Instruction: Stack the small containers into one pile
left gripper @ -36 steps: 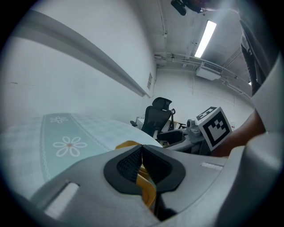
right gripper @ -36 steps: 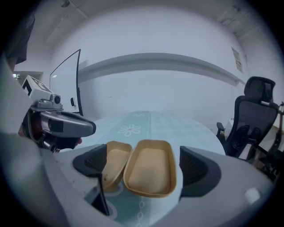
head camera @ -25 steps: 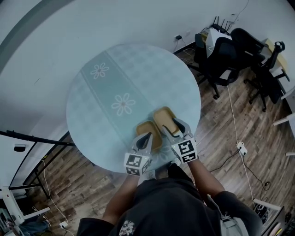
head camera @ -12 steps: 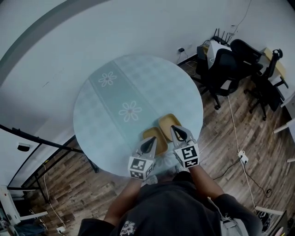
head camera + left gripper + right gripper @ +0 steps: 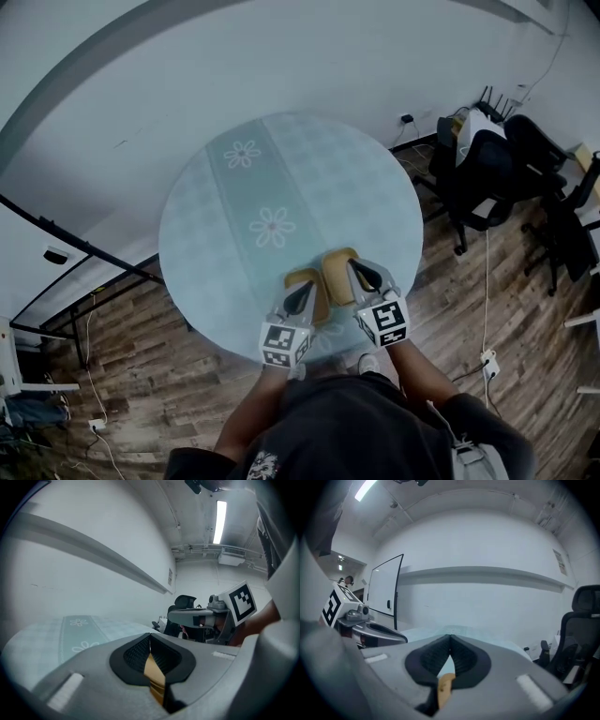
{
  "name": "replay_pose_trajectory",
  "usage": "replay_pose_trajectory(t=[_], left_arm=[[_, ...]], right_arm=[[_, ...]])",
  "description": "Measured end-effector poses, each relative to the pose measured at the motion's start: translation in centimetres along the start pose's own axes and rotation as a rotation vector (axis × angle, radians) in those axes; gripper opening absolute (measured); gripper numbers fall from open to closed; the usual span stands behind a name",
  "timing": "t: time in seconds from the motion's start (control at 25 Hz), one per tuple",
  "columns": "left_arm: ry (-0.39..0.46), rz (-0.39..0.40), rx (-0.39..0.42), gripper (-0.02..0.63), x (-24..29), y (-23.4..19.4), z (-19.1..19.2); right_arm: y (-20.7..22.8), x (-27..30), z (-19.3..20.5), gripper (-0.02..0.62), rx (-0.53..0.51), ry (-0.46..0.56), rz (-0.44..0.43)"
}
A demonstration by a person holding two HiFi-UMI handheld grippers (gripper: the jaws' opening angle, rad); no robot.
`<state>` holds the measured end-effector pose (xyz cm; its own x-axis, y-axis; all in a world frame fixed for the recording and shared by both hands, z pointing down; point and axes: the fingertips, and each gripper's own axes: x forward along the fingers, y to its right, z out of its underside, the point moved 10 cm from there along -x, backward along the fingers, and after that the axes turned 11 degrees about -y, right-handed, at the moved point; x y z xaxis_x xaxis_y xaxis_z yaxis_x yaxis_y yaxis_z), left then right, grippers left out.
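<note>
Two small tan containers lie side by side near the front edge of the round table (image 5: 225, 234). My left gripper (image 5: 302, 292) is shut on the near rim of the left container (image 5: 304, 277); that rim shows as a tan sliver (image 5: 154, 674) between the closed pads. My right gripper (image 5: 362, 273) is shut on the near rim of the right container (image 5: 338, 266), seen as a tan edge (image 5: 445, 685) in its jaws. The right container's side touches or slightly overlaps the left one. Each gripper shows in the other's view: the right gripper (image 5: 201, 616) and the left gripper (image 5: 370, 631).
The table wears a pale blue checked cloth with a green flower-patterned runner (image 5: 267, 220). Black office chairs (image 5: 492, 173) stand on the wood floor at the right. A white wall runs behind the table, and a dark metal frame (image 5: 84, 253) stands at the left.
The right gripper's jaws have closed on the right container's rim. That container has come left, up against the left one. The head camera has shifted.
</note>
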<state>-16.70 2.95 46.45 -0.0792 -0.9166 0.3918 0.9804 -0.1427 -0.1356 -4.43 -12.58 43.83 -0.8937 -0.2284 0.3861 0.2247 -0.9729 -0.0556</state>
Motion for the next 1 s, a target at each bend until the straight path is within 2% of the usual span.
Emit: replay_pose_trajectory(t=[0.36, 0.52, 0.72, 1.0], left_arm=[[0.004, -0.222, -0.064, 0.006, 0.9, 4.9, 1.6], [0.007, -0.324, -0.097, 0.006, 0.1, 8.0, 3.1], [-0.001, -0.435, -0.133, 0.006, -1.2, 9.8, 5.0], [0.004, -0.539, -0.219, 0.006, -2.8, 11.7, 7.8]], right_arm=[[3.7, -0.2, 1.7, 0.002, -0.065, 0.02, -0.206], [3.6, -1.3, 2.5, 0.002, -0.102, 0.04, -0.289], [3.1, -2.2, 3.7, 0.002, -0.101, 0.065, -0.367], [1.6, -3.0, 6.0, 0.002, -0.123, 0.044, -0.443]])
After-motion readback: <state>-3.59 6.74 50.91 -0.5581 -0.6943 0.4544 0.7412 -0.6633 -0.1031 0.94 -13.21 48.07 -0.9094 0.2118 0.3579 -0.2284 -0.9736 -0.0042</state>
